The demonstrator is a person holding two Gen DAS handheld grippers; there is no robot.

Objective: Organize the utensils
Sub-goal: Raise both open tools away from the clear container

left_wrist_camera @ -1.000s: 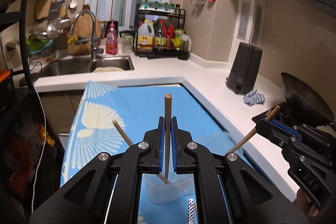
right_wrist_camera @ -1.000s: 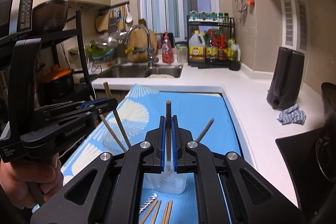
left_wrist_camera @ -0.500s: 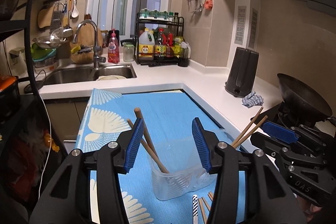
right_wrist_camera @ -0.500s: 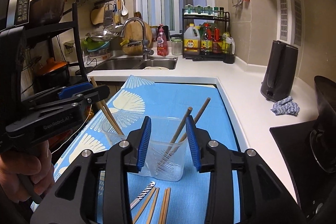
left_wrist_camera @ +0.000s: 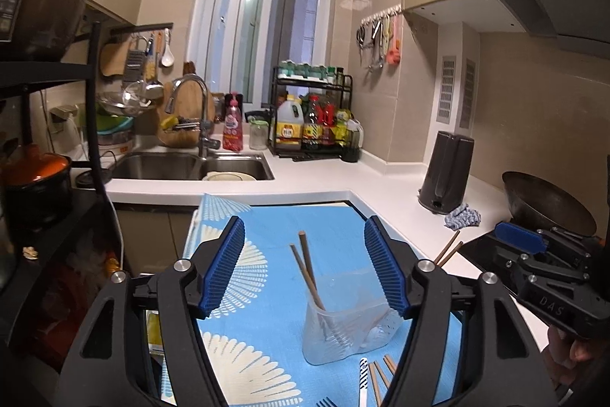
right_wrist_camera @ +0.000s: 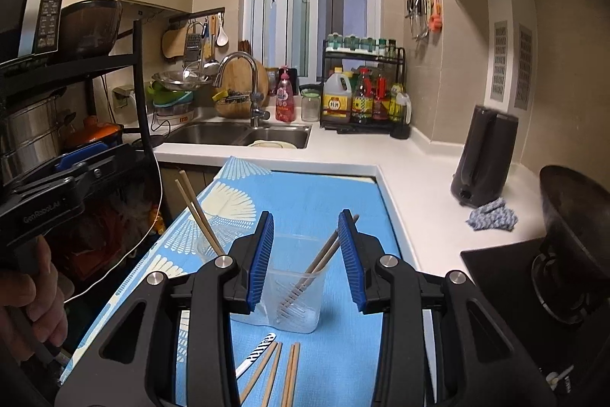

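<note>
A clear plastic container (left_wrist_camera: 347,319) (right_wrist_camera: 289,296) stands on the blue patterned mat (left_wrist_camera: 263,296). One pair of wooden chopsticks (left_wrist_camera: 307,269) (right_wrist_camera: 198,212) leans to its left side and another pair (left_wrist_camera: 448,250) (right_wrist_camera: 324,258) to its right. My left gripper (left_wrist_camera: 304,228) hangs above and behind the container, its jaws opening, with no pad touching anything. My right gripper (right_wrist_camera: 307,216) is open beside it, the right pair showing between its pads untouched. Loose chopsticks (right_wrist_camera: 282,372) and a striped-handled utensil (right_wrist_camera: 257,353) lie in front of the container.
The white counter (right_wrist_camera: 411,178) runs along the mat's right side with a black kettle (right_wrist_camera: 484,155), a blue cloth (right_wrist_camera: 492,216) and a dark wok (right_wrist_camera: 572,216). A sink (right_wrist_camera: 244,134) lies beyond. A black shelf rack (right_wrist_camera: 141,94) stands on the left.
Both grippers were shut on a chopstick each above the container. Both have opened, the chopsticks now stand in the container, and both grippers have drawn back and up.
</note>
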